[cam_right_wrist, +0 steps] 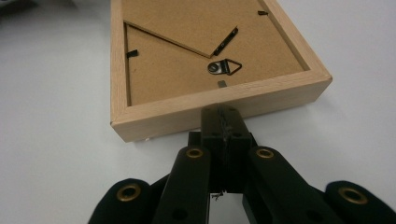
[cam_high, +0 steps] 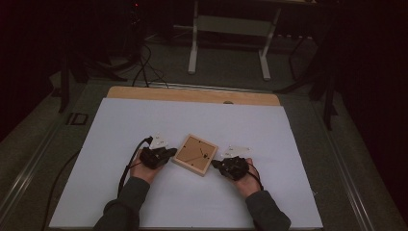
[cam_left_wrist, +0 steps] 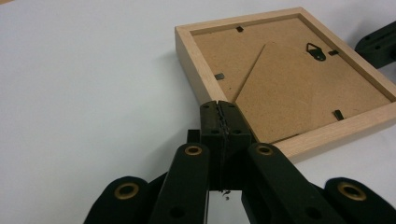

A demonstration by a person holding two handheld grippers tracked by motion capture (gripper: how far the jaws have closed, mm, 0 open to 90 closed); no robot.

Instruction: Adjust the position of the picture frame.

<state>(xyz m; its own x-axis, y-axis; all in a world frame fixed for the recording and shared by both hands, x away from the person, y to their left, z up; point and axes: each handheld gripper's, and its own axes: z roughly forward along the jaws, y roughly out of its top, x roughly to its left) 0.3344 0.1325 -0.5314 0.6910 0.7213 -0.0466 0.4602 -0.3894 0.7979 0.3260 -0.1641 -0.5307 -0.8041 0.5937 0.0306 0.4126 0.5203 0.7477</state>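
**Two closed grippers flank a face-down frame**

We have a square pale-wood picture frame (cam_high: pixel 195 155) lying face down near the middle of the white table sheet (cam_high: pixel 144 125), its brown fibreboard backing (cam_left_wrist: pixel 285 88) turned upward. That placement suits work on the back: the small black turn clips (cam_left_wrist: pixel 220 75), the triangular metal hanger (cam_right_wrist: pixel 224 67) and the fold-out easel flap (cam_left_wrist: pixel 289 84) are all within reach from above.

We hold the left gripper (cam_high: pixel 166 153) at the frame's left side. In the left gripper view its jaws are pressed together with nothing between them, and their tip (cam_left_wrist: pixel 218 114) sits at the near corner of the wooden rim, seemingly touching it or just above it; we cannot tell which.

We hold the right gripper (cam_high: pixel 217 164) at the opposite side, also with jaws closed and empty. In the right gripper view its tip (cam_right_wrist: pixel 220 119) meets the outer face of the rim, just below the hanger.

We judge that the closed jaws serve as blunt pushers here, one at each side, bracing or steadying the frame so it will not slide on the smooth sheet before a clip is turned.
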